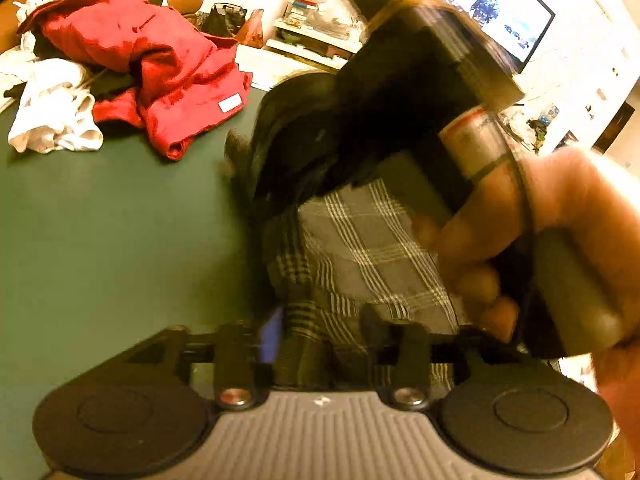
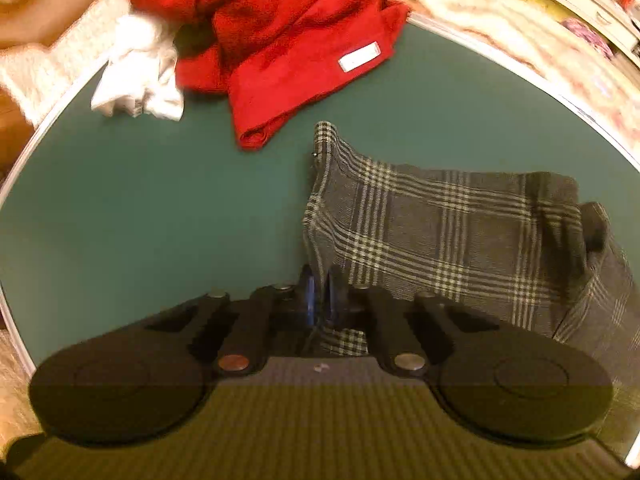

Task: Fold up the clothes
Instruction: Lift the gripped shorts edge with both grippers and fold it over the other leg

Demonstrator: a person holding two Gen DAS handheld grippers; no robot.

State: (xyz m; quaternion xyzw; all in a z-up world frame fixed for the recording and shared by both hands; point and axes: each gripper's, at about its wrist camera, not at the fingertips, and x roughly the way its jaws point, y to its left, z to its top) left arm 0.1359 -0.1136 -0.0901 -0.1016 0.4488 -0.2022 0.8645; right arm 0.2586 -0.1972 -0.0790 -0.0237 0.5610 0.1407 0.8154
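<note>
- Right tool: clenched on plaid garment edge, above green surface.
- Left tool: plaid between fingers; grip state indeterminate.
- Step: mid-fold. Next: lay edge flat, aligned.

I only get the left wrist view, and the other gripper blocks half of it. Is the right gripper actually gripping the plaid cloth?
Observer: Yes. In the right wrist view the right gripper is shut on an edge of the plaid cloth.
Operator: How does the rest of it lie?
Observer: It spreads to the right over the green table, with a fold near its far end.
Operator: Does it touch the red garment?
Observer: No. The red garment lies farther back, and bare green shows between the two.
</note>
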